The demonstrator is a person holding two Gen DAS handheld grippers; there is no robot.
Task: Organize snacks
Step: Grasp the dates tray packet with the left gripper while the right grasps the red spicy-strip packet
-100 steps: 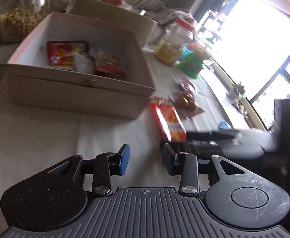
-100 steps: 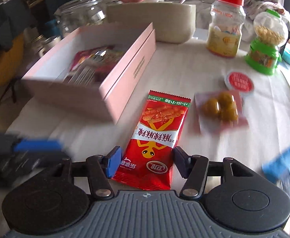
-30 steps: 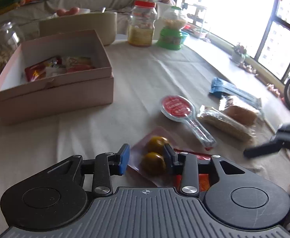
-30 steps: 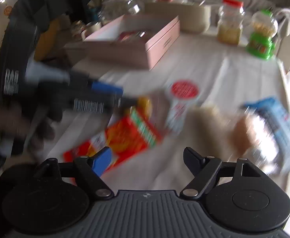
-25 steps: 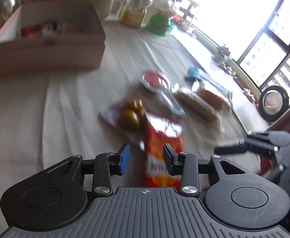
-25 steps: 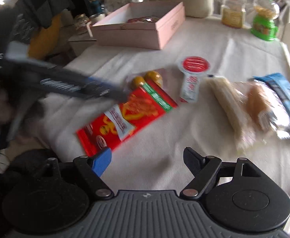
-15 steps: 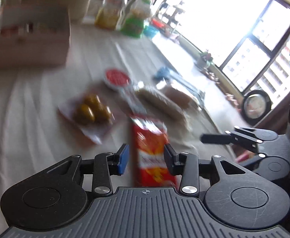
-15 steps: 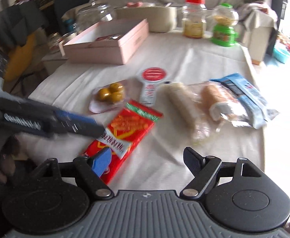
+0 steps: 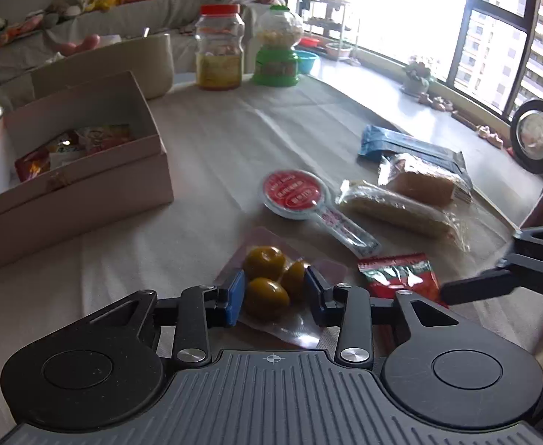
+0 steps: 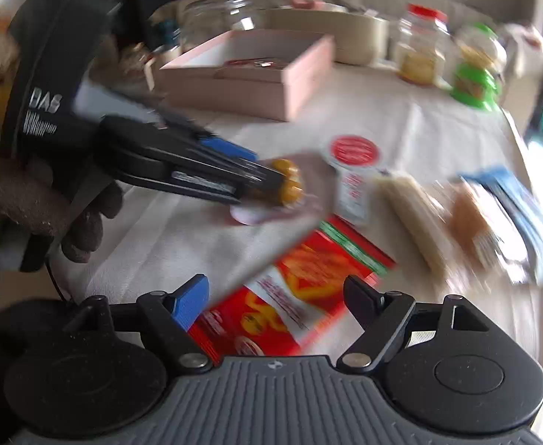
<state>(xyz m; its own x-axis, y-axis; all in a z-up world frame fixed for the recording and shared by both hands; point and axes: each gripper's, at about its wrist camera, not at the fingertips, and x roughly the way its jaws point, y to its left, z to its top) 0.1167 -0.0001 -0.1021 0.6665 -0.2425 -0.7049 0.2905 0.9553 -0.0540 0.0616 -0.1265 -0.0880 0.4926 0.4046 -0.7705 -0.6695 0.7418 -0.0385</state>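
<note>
We hold left gripper (image 9: 272,294) apart, straddling yolk pack (image 9: 271,285); right gripper (image 10: 277,298) apart over red pack (image 10: 290,296); we'd centre pads on yolks, close gently, then lift to box (image 9: 86,189).

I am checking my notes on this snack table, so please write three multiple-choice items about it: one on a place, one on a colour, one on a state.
1. Where is the clear plastic packet of yellow-brown balls?
A. inside the pink box
B. between the left gripper's fingers
C. on top of the jar

2. What colour is the lid of the clear plastic jar?
A. red
B. blue
C. white

3. In what state is the pink cardboard box?
A. closed with a lid
B. open and bare inside
C. open, with snack packets inside

Answers: 1 B, the clear plastic packet of yellow-brown balls lies between the fingers of the left gripper. 2 A, the clear plastic jar has a red cap. 3 C, the pink cardboard box has no lid on it and colourful snack packets show inside.
</note>
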